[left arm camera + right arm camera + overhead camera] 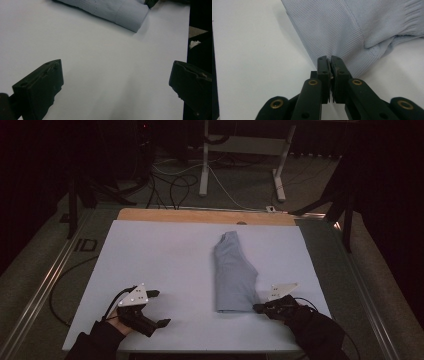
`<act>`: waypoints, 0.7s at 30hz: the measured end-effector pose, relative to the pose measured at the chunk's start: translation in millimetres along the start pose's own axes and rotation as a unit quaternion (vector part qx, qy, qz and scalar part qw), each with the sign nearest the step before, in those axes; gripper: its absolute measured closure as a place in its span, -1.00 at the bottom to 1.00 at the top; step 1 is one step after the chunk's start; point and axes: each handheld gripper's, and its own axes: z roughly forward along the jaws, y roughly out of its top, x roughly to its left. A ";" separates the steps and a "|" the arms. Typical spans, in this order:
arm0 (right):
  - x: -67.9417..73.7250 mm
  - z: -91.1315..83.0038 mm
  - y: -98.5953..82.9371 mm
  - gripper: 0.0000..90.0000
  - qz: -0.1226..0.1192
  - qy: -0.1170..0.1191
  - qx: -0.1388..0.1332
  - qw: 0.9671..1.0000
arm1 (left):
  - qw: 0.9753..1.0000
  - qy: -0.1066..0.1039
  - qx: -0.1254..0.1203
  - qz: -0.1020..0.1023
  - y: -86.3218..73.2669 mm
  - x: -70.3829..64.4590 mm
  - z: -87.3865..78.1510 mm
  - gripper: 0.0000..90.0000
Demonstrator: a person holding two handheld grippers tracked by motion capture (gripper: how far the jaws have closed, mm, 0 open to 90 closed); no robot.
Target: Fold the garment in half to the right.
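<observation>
Lying folded on the pale sheet [165,265] that covers the tabletop, right of centre, a light blue ribbed knit garment [234,275] runs lengthwise away from the person, narrower at its far end; ribbed cuff or hem visible in the right gripper view; right tongs [260,308] at the garment's near right corner, jaws pressed together with their tips against the fabric edge; whether any cloth is pinched between them cannot be told; right hand in a dark sleeve [315,330] coming in from the bottom right; left tongs [156,308] well apart from the garment, near the sheet's front left, jaws spread wide over bare sheet, holding nothing; garment's ribbed end at the top of the left gripper view; bare wood strip [200,215] of tabletop beyond the sheet's far edge; cables [170,182] and white desk legs [204,165] on the floor behind.
</observation>
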 end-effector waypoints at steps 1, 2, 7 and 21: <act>0.3 0.0 0.2 0.90 -0.002 -0.001 0.001 1.000 | 1.000 0.000 0.000 0.000 0.1 0.1 0.1 -0.99; 0.7 0.4 0.3 0.87 -0.003 0.000 0.001 1.000 | 1.000 0.000 -0.001 -0.001 0.1 0.4 0.2 -0.99; 2.1 1.6 1.6 0.50 -0.008 0.012 -0.003 1.000 | 1.000 -0.002 0.000 0.003 0.8 -0.4 0.1 -0.99; 0.7 -1.8 29.7 -0.70 0.016 0.030 -0.063 0.997 | 1.000 0.002 -0.003 0.006 3.0 -0.5 -4.5 -0.99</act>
